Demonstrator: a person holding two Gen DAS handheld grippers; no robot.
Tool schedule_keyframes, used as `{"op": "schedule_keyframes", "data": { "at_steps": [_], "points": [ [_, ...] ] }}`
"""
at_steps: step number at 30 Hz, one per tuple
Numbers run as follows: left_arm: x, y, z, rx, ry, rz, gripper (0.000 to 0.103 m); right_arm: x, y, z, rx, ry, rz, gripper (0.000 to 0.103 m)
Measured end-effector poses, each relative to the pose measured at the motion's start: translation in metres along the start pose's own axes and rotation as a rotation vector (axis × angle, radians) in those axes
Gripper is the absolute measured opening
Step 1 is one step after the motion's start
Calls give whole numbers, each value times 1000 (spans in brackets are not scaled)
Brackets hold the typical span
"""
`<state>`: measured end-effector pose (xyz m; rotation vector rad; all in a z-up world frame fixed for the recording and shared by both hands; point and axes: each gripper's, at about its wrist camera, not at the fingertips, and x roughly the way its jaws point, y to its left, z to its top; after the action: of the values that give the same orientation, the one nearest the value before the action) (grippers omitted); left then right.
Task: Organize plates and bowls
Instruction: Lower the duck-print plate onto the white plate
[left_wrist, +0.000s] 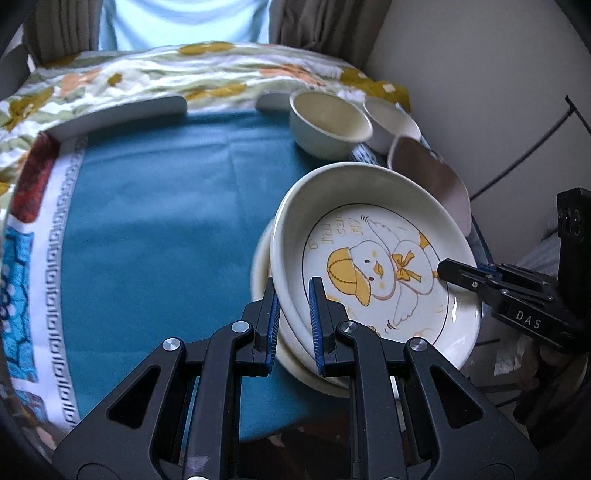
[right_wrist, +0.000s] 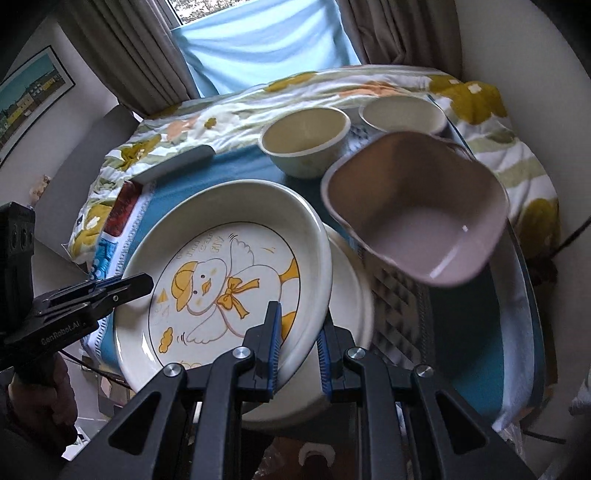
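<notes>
A white plate with a yellow duck drawing (left_wrist: 373, 258) (right_wrist: 221, 273) is tilted, held by both grippers over a plain white plate (left_wrist: 266, 266) (right_wrist: 351, 288) on the blue cloth. My left gripper (left_wrist: 293, 314) is shut on its rim at one side. My right gripper (right_wrist: 297, 347) is shut on the opposite rim; it also shows in the left wrist view (left_wrist: 480, 280). A pale green bowl (left_wrist: 328, 123) (right_wrist: 306, 142), a white bowl (left_wrist: 391, 118) (right_wrist: 402, 112) and a pink squarish bowl (left_wrist: 432, 181) (right_wrist: 417, 206) stand behind.
A blue cloth (left_wrist: 166, 206) covers the table, with a patterned border (left_wrist: 33, 229) at the left. A grey bar (left_wrist: 122, 114) lies at the far edge. A floral blanket (left_wrist: 166, 74) lies behind. A wall (left_wrist: 480, 92) is close at the right.
</notes>
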<state>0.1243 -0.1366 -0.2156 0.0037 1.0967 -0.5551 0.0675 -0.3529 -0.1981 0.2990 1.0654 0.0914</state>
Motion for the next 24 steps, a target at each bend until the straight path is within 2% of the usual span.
{"op": "schedule_keyframes", "data": {
  "at_steps": [11,24],
  "points": [
    [39,-8,-7,10,56,36,13,8,-14,-9,-34,9,-24,17],
    [51,-17,-6,60,83,101,15,16,-20,-12,-30,38,-22,17]
  ]
}}
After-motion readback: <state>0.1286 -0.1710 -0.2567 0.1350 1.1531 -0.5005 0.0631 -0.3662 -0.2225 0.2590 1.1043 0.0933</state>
